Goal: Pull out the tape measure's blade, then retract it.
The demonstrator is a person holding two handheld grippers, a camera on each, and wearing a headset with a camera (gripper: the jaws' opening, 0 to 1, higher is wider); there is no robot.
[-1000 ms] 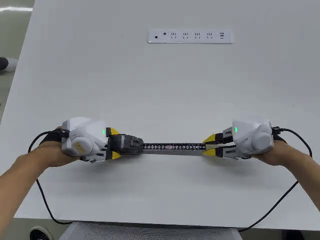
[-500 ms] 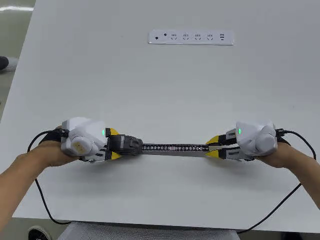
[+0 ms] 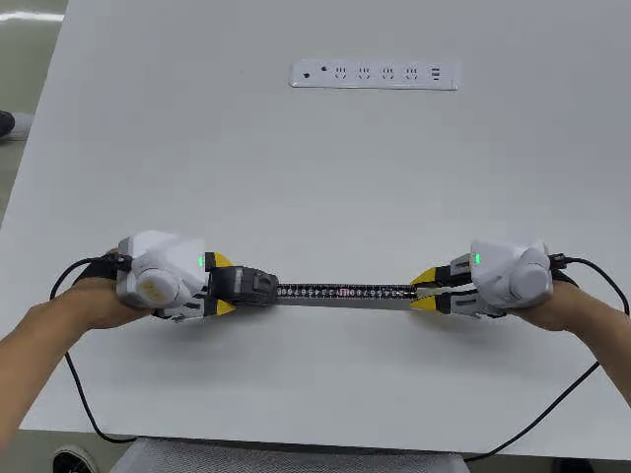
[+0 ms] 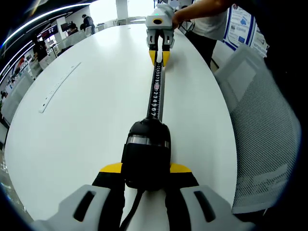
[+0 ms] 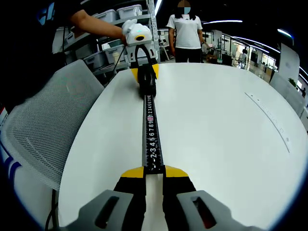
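Roughly halfway: blade (image 3: 345, 292) drawn out, retraction not yet done

At the left, the black tape measure (image 3: 248, 285) is clamped between the jaws of the left gripper (image 3: 225, 287), low at the white table (image 3: 296, 177) and near its front edge. Whether it rests on the table cannot be told. From it the blade is stretched to the right in a straight line, close along the table top, with the printed numbers turned upward. At the right, the tip of the blade is pinched by the right gripper (image 3: 424, 291), whose jaws are closed on it.

The two grippers are held well apart, so the pulling step is judged to be done or almost done. How much more blade is wanted cannot be told. The retraction is left to do: the blade must be guided back in.

Counted: one tape measure with one blade, two grippers, each closed on its part, one table, one power strip (image 3: 374, 74) at the far side, and two cables (image 3: 74, 374), one behind each gripper.
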